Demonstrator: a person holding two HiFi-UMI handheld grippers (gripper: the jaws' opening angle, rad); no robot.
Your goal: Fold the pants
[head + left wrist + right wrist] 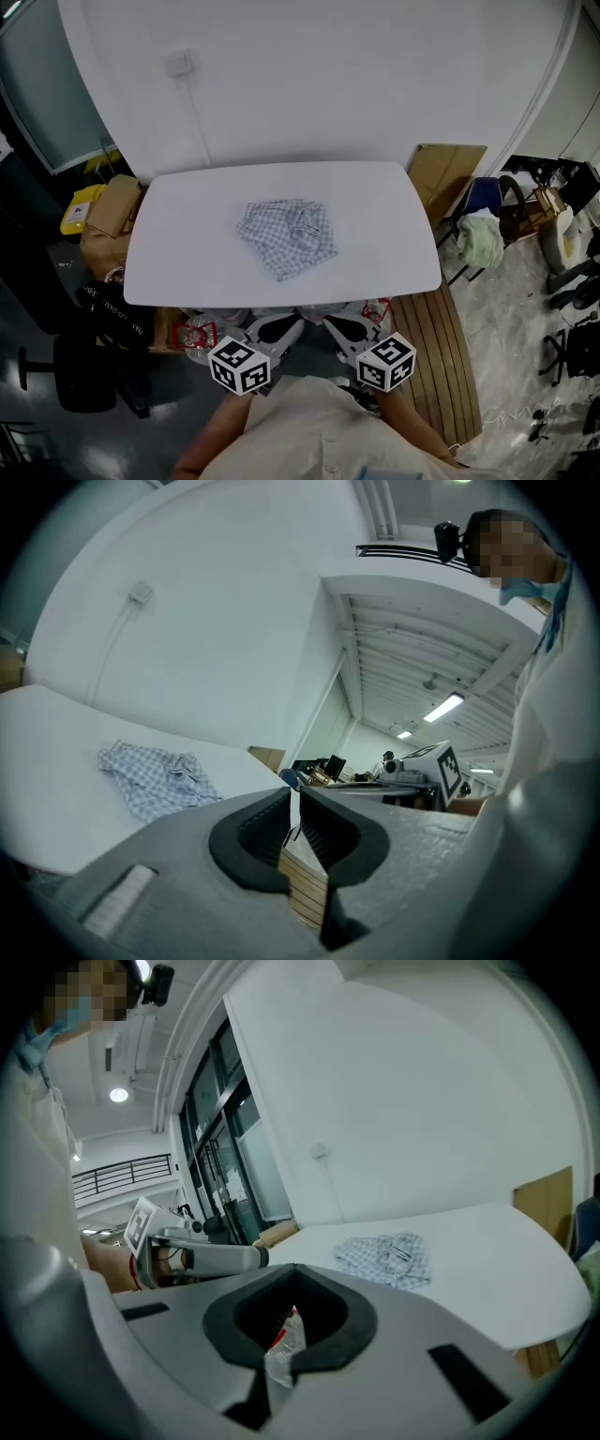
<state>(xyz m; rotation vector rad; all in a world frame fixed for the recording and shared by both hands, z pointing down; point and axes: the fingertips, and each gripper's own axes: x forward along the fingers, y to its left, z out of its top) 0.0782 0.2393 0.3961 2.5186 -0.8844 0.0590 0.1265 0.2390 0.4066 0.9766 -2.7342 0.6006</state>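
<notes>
The checked pants (pixel 286 236) lie bunched in a loose heap at the middle of the white table (pixel 187 253). Both grippers hang below the table's front edge, close to the person's body and apart from the cloth. My left gripper (pixel 272 330) has its jaws drawn together to a thin slit with nothing between them (pixel 291 799). My right gripper (pixel 342 328) is shut and empty (pixel 295 1267). The left gripper view has the pants (pixel 155 775) at its left on the table (pixel 47 761). In the right gripper view the pants (pixel 386 1258) lie ahead on the table (pixel 506 1260).
Cardboard boxes (pixel 112 206) and a yellow item (pixel 80 208) stand left of the table. A cardboard sheet (pixel 445 178) and a blue chair (pixel 483 202) with pale cloth are at the right. A wooden slatted panel (pixel 441 356) lies front right. Red-and-white bags (pixel 197 333) sit under the front edge.
</notes>
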